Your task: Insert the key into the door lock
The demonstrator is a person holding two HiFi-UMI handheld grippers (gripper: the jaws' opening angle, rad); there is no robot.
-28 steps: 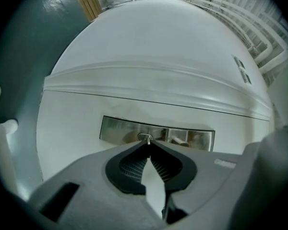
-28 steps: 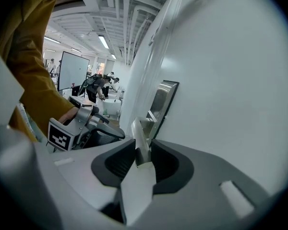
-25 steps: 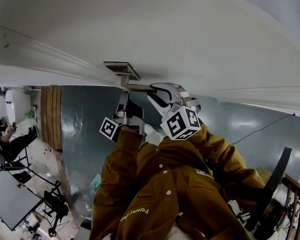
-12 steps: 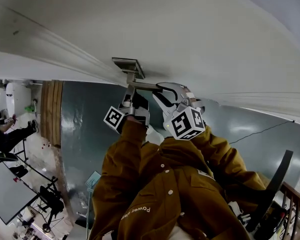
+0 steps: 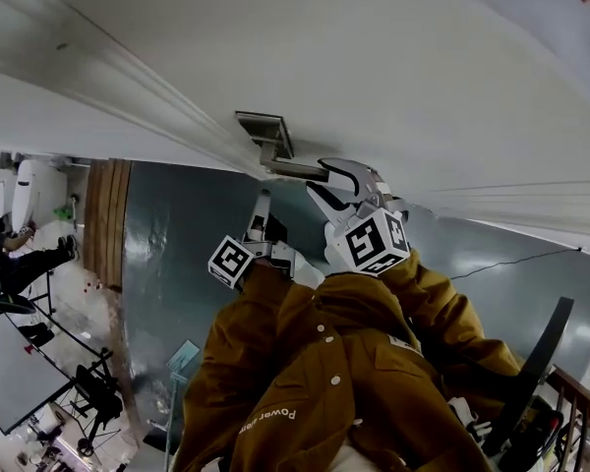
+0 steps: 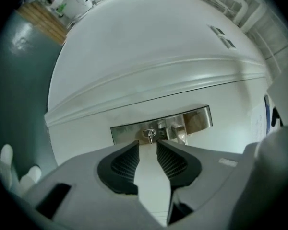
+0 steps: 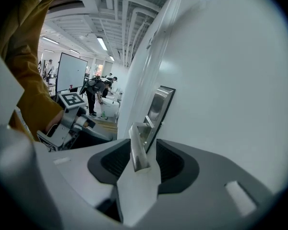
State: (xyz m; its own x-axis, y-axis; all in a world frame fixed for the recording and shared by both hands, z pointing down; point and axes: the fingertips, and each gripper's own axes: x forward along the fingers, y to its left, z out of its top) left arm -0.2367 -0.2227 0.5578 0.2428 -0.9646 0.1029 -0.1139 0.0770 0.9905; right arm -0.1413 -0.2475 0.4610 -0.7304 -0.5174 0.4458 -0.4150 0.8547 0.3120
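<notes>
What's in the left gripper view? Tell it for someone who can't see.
The grey left gripper has just been opening its jaws, nothing between them, and faces a small silver key in a shiny metal lock plate on a white door. A silver lever handle sits beside the key.

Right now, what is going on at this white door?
A person works at a white door with two handheld grippers. The key sits in the lock plate; the left gripper, jaws just opened and empty, is just short of it. The right gripper, jaws also just opened, straddles the door handle without pressing it.
</notes>
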